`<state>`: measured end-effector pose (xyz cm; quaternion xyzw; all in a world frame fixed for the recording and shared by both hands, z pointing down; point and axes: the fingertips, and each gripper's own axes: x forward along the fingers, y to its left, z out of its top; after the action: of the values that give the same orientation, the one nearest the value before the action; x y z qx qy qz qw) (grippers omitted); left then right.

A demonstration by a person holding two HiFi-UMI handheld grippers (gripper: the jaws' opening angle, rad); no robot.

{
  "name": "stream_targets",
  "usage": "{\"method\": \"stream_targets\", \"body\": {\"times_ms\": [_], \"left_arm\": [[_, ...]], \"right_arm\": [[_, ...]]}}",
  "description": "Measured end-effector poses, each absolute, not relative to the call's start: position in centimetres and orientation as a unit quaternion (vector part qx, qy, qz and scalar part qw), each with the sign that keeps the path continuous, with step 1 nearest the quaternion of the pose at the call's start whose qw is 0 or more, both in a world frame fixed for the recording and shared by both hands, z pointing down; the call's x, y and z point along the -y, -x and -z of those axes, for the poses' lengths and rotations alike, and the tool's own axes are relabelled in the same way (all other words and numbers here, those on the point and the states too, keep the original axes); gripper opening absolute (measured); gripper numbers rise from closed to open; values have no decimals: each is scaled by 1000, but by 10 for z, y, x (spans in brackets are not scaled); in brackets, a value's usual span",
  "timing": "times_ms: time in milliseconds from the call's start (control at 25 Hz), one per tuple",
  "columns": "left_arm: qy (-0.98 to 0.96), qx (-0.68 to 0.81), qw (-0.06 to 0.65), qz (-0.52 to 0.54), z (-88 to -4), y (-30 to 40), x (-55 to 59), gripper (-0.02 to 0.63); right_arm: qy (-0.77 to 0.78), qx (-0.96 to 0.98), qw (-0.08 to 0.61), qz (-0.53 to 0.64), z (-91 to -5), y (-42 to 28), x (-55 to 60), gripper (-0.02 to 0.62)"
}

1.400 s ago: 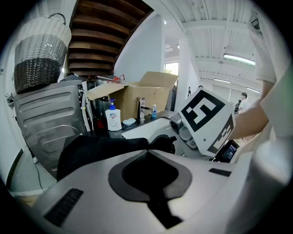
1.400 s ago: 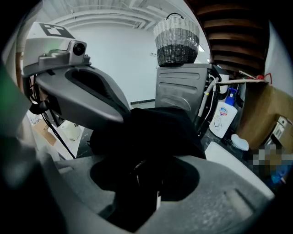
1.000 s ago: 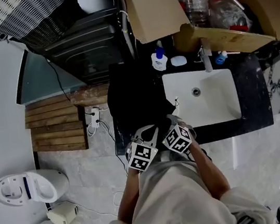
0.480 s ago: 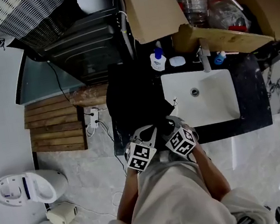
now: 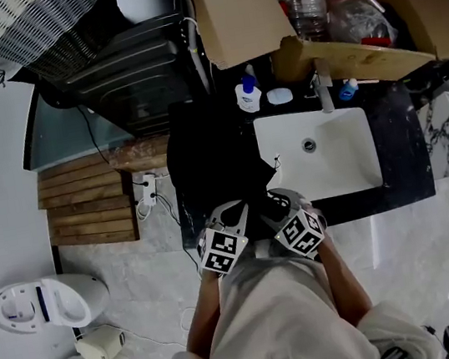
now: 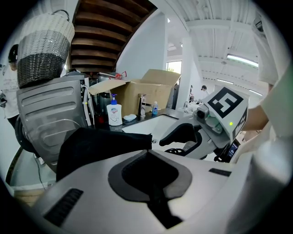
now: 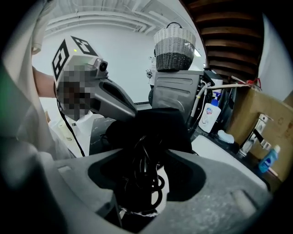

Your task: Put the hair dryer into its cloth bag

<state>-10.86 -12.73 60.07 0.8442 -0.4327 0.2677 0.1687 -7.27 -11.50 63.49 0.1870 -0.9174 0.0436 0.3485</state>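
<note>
the white sink (image 5: 323, 159) is open: free room on the right. the black cloth bag (image 5: 212, 155) covers the tabletop (image 5: 398, 155) on the left. a soap bottle (image 5: 247, 95), a tap (image 5: 325, 95) and a cardboard box (image 5: 236, 12) block the back. the left gripper (image 5: 232, 214), pinching the bag, and right gripper (image 5: 280, 202), full of cord (image 7: 146, 178), sit close together.

At the counter's (image 5: 404, 150) front edge, the cloth bag (image 7: 162, 123) hides the hair dryer's body; only its coiled cord (image 7: 155, 182) shows between the right gripper's (image 7: 145, 157) jaws.
</note>
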Motion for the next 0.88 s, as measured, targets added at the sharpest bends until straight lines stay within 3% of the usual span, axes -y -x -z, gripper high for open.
{"method": "stream_targets", "body": {"times_ms": [400,880], "left_arm": [[-844,433,171,-268,-602,108,127,6],[-843,434,171,-270,-601,106,126,6]], "right_arm": [[-177,913,363,-58,-645,50,102,291],[-179,905,374,-96,-666,37,99,295]]}}
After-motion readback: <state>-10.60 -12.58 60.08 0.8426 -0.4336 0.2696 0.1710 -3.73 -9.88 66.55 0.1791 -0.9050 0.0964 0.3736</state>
